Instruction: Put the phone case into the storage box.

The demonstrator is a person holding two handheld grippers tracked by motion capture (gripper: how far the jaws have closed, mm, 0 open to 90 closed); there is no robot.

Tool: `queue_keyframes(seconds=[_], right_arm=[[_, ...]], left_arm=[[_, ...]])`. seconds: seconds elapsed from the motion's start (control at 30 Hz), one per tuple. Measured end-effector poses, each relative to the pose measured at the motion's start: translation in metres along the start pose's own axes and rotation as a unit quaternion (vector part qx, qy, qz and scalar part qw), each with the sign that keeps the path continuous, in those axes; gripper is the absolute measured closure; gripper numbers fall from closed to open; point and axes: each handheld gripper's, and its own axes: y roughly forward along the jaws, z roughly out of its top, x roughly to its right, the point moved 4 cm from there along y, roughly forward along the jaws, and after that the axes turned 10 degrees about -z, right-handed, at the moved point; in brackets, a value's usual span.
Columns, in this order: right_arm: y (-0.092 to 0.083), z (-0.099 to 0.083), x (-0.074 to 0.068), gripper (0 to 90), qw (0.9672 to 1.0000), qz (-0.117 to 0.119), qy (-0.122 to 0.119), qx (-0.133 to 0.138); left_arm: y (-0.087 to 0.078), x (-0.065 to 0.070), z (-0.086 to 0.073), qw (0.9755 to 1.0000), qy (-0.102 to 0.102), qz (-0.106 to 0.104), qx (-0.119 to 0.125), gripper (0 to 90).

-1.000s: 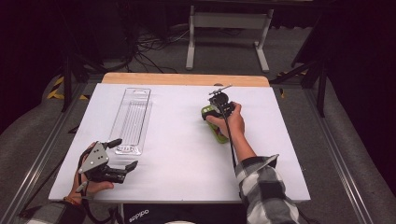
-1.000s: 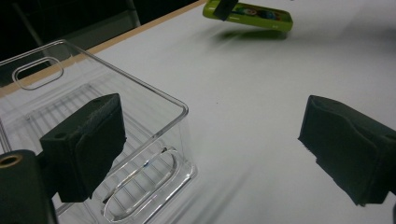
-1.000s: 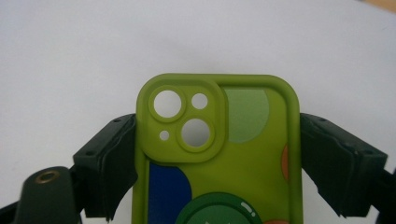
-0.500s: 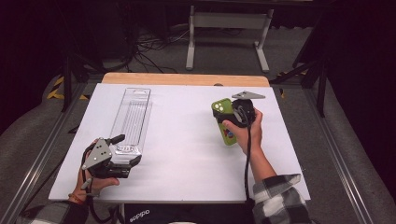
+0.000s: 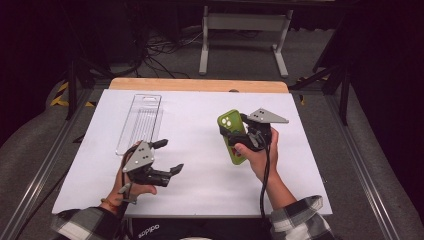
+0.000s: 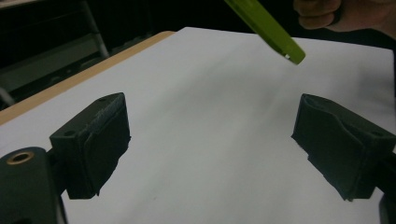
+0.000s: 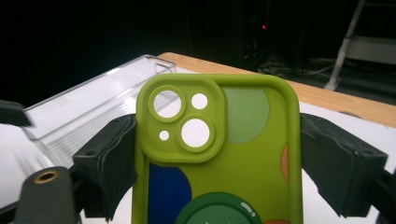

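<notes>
Green phone case (image 5: 232, 136) lifted off white tabletop (image 5: 200, 125), clamped by its edges in right gripper (image 5: 246, 134); left gripper (image 5: 167, 157) empty, jaws wide, just narrowing slightly; clear plastic package (image 5: 141, 121) still flat, placement pending

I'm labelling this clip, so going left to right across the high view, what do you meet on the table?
Clear plastic tray → left gripper, jaws apart with nothing between them → green phone case → right gripper clamping that case.
</notes>
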Motion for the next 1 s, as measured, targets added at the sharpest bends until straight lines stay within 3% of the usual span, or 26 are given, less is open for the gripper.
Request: queue_keyframes(seconds=[0.13,0.17,0.3,0.37,0.53,0.6,1.0], right_arm=[[-0.001,-0.001,-0.021,16.6,0.9996,0.021,-0.015,0.010],[-0.001,-0.001,-0.021,16.6,0.9996,0.021,-0.015,0.010],[-0.002,-0.004,-0.040,16.5,0.9988,0.034,-0.023,0.026],[-0.002,-0.005,-0.045,16.5,0.9985,0.035,-0.026,0.034],[-0.002,-0.008,-0.052,16.4,0.9979,0.038,-0.021,0.049],[-0.003,-0.007,-0.053,16.4,0.9974,0.033,-0.024,0.059],[-0.005,-0.009,-0.060,16.4,0.9958,0.032,-0.028,0.082]], left_arm=[[0.021,0.006,0.008,0.9998,-0.005,-0.017,-0.002,13.1],[0.021,0.006,0.008,0.9998,-0.005,-0.017,-0.002,14.0],[0.037,0.010,0.013,0.9990,-0.027,-0.034,0.009,15.5],[0.042,0.010,0.015,0.9988,-0.037,-0.032,0.009,16.3],[0.052,0.005,0.017,0.9966,-0.070,-0.027,0.034,19.4],[0.054,0.004,0.017,0.9955,-0.079,-0.036,0.039,22.2],[0.066,0.006,0.025,0.9971,-0.058,-0.016,0.048,37.9]])
